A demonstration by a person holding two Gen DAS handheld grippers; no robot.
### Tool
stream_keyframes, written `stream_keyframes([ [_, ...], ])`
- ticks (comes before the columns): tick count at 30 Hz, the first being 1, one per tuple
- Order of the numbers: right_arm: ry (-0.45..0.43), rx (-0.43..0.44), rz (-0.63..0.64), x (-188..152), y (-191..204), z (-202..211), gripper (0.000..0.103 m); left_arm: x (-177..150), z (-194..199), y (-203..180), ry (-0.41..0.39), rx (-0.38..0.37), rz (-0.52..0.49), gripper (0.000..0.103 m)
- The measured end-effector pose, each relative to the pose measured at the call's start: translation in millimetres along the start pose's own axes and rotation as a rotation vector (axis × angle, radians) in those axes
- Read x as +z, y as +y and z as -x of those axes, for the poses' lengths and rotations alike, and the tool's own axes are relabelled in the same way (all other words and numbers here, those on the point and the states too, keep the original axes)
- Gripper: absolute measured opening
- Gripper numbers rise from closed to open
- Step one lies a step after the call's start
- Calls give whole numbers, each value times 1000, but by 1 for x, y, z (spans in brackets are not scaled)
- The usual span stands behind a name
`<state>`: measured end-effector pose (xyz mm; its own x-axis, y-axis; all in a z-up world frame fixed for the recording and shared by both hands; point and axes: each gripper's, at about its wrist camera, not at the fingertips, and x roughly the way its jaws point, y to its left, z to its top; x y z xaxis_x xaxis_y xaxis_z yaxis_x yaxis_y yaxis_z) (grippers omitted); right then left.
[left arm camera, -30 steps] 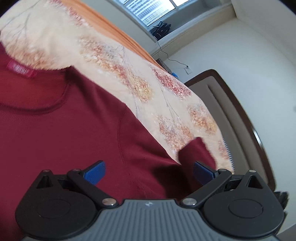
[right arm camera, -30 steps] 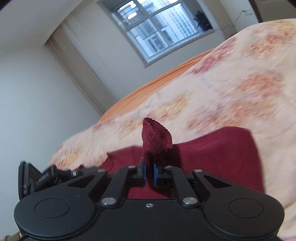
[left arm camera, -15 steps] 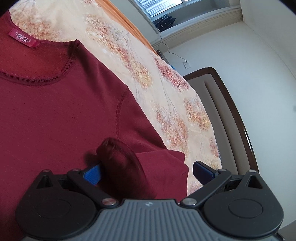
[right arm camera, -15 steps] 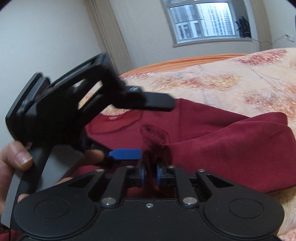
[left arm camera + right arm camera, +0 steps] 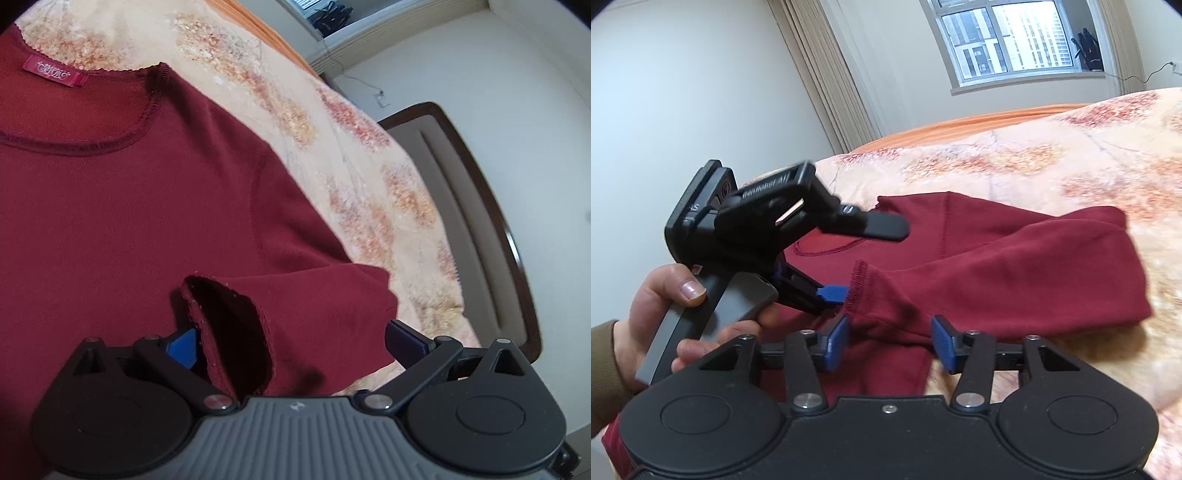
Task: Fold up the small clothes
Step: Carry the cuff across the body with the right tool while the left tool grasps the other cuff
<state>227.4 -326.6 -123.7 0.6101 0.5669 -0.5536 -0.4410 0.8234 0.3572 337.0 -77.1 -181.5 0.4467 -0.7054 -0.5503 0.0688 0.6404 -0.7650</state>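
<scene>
A dark red long-sleeved shirt (image 5: 129,206) lies flat on the floral bed cover (image 5: 351,166), its neck label (image 5: 51,70) at the top left. One sleeve (image 5: 997,273) is folded across the body. Its cuff (image 5: 229,332) stands up between the wide-apart jaws of my left gripper (image 5: 291,339), close to the left blue pad. My right gripper (image 5: 889,341) hovers over the same sleeve near the cuff (image 5: 858,291). Its jaws are opening, with the fabric between the pads but not pinched. The left gripper (image 5: 857,258), held by a hand (image 5: 665,295), is open too.
An orange sheet (image 5: 960,125) runs along the bed's far edge under a window (image 5: 1015,37) with curtains (image 5: 820,74). A padded headboard with a dark wooden rim (image 5: 480,206) stands at the right of the bed. The two grippers are very close together over the shirt.
The right gripper carried the pinched cuff across the shirt towards the left gripper, then spread its jaws and let go. The sleeve now lies folded over the body.
</scene>
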Motion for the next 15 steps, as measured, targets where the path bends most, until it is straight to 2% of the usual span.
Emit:
stream_keyframes([
  [2, -7, -8, -14, -3, -4, 10, 53, -4, -1, -6, -1, 46, -44, 96],
  [5, -17, -22, -48, -6, -12, 23, 54, -9, -2, -13, -3, 111, -100, 80],
  [9, -29, -30, -85, -10, -19, 37, 55, -12, 1, -8, -11, 138, -94, 39],
  [11, -34, -33, -92, -13, -19, 43, 55, -13, 5, -3, -18, 142, -76, 25],
  [13, -38, -39, -93, -12, -19, 45, 55, -15, 11, 1, -35, 139, -81, 6],
  [15, -40, -46, -99, -12, -19, 45, 55, -17, 19, -1, -77, 138, -101, 3],
])
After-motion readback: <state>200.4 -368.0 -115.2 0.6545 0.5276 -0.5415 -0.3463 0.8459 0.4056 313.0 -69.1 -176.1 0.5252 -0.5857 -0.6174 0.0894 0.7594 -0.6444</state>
